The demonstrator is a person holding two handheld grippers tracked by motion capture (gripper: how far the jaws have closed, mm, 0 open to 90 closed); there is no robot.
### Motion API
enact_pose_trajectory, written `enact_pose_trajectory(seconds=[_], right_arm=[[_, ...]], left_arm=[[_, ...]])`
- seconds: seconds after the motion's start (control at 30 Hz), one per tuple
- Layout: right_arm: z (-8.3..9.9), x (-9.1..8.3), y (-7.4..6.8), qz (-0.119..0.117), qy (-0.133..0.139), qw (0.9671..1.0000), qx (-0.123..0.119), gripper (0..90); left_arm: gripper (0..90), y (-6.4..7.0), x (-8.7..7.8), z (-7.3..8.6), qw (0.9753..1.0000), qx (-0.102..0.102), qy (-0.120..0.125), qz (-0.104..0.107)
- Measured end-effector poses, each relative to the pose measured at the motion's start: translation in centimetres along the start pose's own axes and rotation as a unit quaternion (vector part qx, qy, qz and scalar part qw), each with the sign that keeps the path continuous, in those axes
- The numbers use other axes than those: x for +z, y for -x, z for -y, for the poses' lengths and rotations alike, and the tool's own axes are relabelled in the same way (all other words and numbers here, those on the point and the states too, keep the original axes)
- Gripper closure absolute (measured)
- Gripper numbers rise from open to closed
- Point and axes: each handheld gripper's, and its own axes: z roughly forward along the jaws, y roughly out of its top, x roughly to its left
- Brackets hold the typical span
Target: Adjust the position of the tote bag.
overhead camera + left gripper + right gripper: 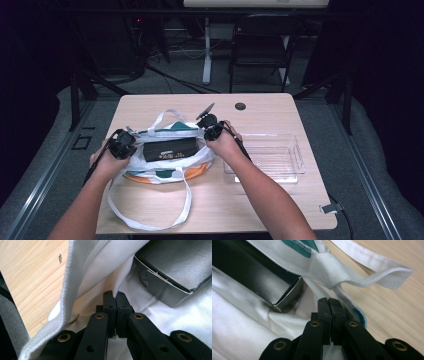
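I've got the white tote bag (pixel 170 152) lying near the middle of the wooden table (pixel 260 107), and most of its underside is hidden, just a sliver of orange and teal peeking out along the near edge. From the high view my hands cover much of both tools, so the jaws are hard to read there. In the left gripper view, the left gripper (pixel 116 296) is clenched on a fold of the bag's woven white fabric, jaws pressed flat together. In the right gripper view, the right gripper (pixel 328 301) is likewise clamped on the cloth at the opposite rim, beside a teal-edged seam. Inside the bag mouth sits a black box (pixel 170 148), matte card with a crisp corner, its far end cut off by cloth. A ribbed white strap (pixel 150 212) loops toward me. A clear plastic tray (pixel 272 157) sits just right of the bag.
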Motion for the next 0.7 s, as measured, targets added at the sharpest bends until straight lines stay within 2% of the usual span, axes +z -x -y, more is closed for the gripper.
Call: enact_pose_trajectory(seconds=[0.13,0.23,0.3,0.37,0.4,0.53,0.63,0.7], right_arm=[[-0.1,0.2,-0.2,0.01,-0.011,0.9998,-0.01,89.0],[0.0,-0.4,-0.3,-0.003,0.015,0.9997,-0.019,85.5],[0.1,-0.6,-0.4,-0.009,0.021,0.9995,-0.022,83.6],[0.2,-1.2,-0.6,-0.017,0.038,0.9986,-0.033,80.1],[0.1,-1.5,-0.6,-0.015,0.035,0.9983,-0.045,79.7],[0.1,-2.9,-1.2,-0.036,0.077,0.9945,-0.062,78.1],[-0.2,-4.0,-1.9,-0.038,0.104,0.9905,-0.081,77.1],[-0.3,-4.2,-2.0,-0.037,0.11,0.9893,-0.088,76.3]], left_arm=[[88.9,0.0,-0.1,0.0,1.0,0.002,0.001,0.002],[85.5,0.2,-0.3,0.0,0.9999,0.005,0.009,0.001],[84.2,0.3,-0.6,0.0,0.9999,0.003,0.013,0.003],[80.1,0.2,-0.8,-0.1,0.9998,0.0,0.018,0.007],[79.9,0.2,-1.1,-0.1,0.9997,0.0,0.023,0.006],[76.1,0.1,-2.2,-0.3,0.9991,-0.001,0.041,0.007],[73.4,0.3,-3.5,-0.9,0.9986,0.007,0.052,0.003],[72.9,0.4,-3.9,-1.1,0.9983,0.01,0.057,0.001]])
